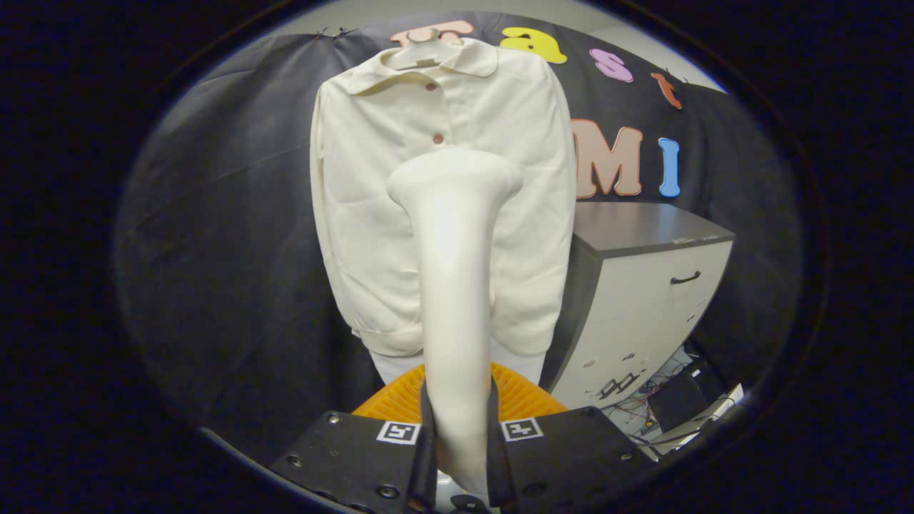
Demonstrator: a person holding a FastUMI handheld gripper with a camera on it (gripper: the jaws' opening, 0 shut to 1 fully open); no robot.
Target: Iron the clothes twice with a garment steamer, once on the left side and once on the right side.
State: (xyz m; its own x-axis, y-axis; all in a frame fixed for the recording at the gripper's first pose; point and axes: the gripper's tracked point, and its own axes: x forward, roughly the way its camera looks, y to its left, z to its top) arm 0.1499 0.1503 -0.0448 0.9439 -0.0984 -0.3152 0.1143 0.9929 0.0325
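A cream button-up garment hangs on a hanger against the black booth wall, straight ahead of the fingers. My gripper is shut on the cream handle of the garment steamer, which stands up between the fingers. The steamer's flared head points at the garment's middle, just below the second button. I cannot tell whether the head touches the cloth. The steamer hides the centre strip of the garment.
A pale cabinet with a dark top and a drawer handle stands to the right of the garment. Cables and dark boxes lie on the floor beside it. An orange ribbed object sits just beyond the fingers, under the garment.
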